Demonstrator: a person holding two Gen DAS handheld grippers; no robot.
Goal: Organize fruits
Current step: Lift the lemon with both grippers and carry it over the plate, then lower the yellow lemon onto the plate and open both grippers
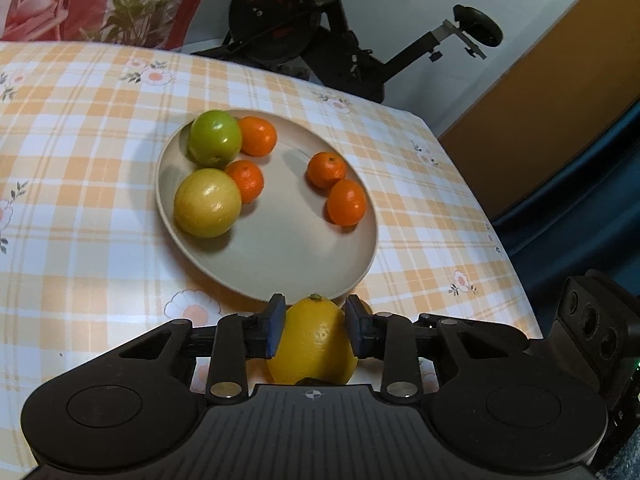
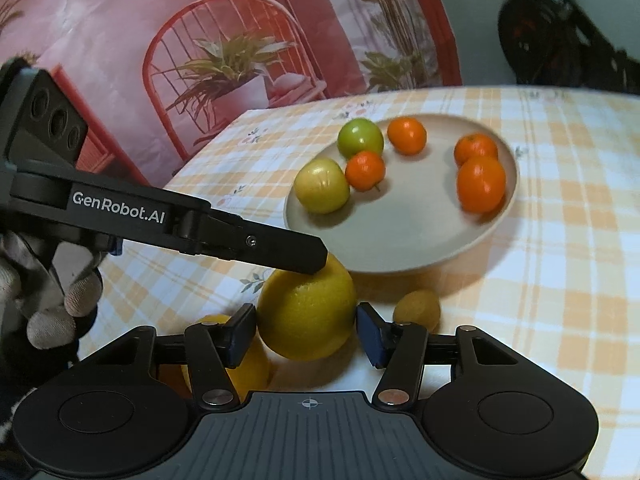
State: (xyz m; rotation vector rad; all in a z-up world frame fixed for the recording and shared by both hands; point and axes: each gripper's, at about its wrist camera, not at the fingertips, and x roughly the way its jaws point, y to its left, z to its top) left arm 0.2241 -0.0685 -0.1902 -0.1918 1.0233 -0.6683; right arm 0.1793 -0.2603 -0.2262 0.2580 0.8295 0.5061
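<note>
A beige plate [image 1: 280, 256] on the checked tablecloth holds a green apple [image 1: 215, 138], a yellow apple [image 1: 207, 203] and several mandarins [image 1: 346, 202]. My left gripper [image 1: 314, 328] is shut on a yellow lemon [image 1: 314, 340] just before the plate's near rim. In the right wrist view the same lemon [image 2: 306, 312] sits between my right gripper's [image 2: 306, 330] open pads, with the left gripper's finger [image 2: 280, 252] on top of it. A second lemon [image 2: 244, 364] lies left, behind the right gripper's left finger. A small yellowish fruit [image 2: 417, 310] lies right.
The plate [image 2: 400, 240] has bare room in its near half. The table's right edge [image 1: 500, 220] drops off beside an orange wall panel. An exercise bike [image 1: 320, 28] stands behind the table. A red printed backdrop [image 2: 220, 40] hangs at the far left. A gloved hand [image 2: 52, 312] holds the left gripper.
</note>
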